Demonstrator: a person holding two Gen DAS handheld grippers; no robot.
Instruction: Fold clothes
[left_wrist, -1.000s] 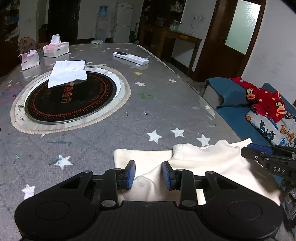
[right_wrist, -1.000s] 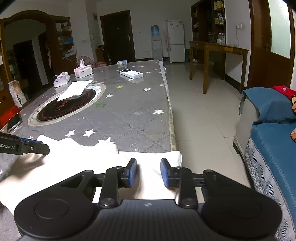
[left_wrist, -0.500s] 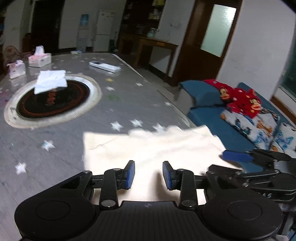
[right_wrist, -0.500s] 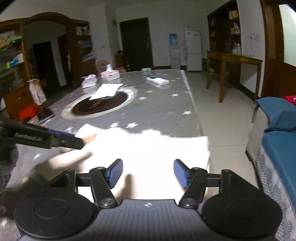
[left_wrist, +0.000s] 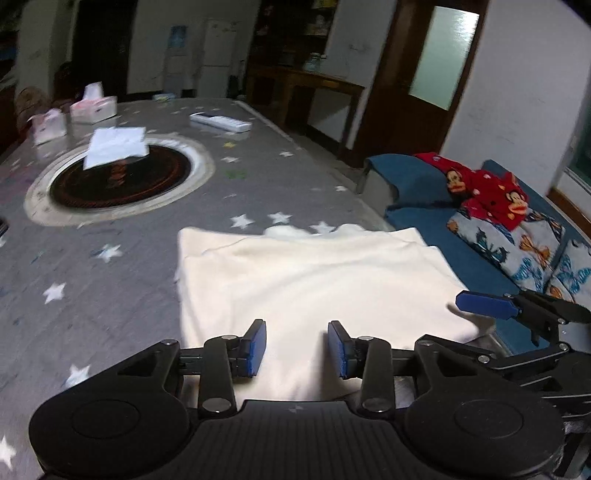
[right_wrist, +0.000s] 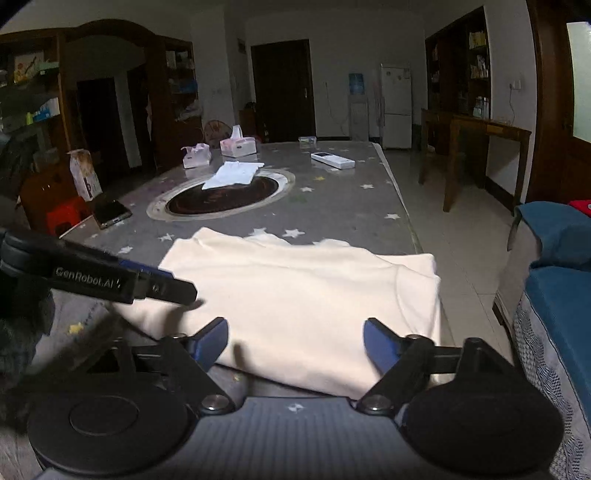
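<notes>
In the left wrist view, the upper left of the frame holds a pale folded tissue sheet (left_wrist: 115, 147) lying on a round dark inset plate (left_wrist: 122, 181) in the grey star-printed tabletop (left_wrist: 110, 280), well apart from the work.

Lower centre, the left gripper (left_wrist: 296, 349) hovers with its blue-padded fingers parted and nothing between them. Just beyond it lies the cream-white soft knit garment (left_wrist: 314, 277), folded into a rough rectangle with a second layer showing along its far and right edges.

In the right wrist view the garment (right_wrist: 295, 295) fills the middle, and its right edge sits at the tabletop's border, with the tiled floor (right_wrist: 461, 240) directly beyond. At the bottom of that frame the right gripper (right_wrist: 295, 341) is spread wide and released, holding nothing.

The main risk, as I judge it, lies at that right border: a sideways nudge or a pull on one layer could drag the cloth over the edge and let its weight slide it to the floor. The stacked layers look loose, so pinching only the top one would peel the fold open. The two grippers also sit close together, and a crossing reach could make them collide.

Whether more folds are due cannot be told from this rectangle alone.
</notes>
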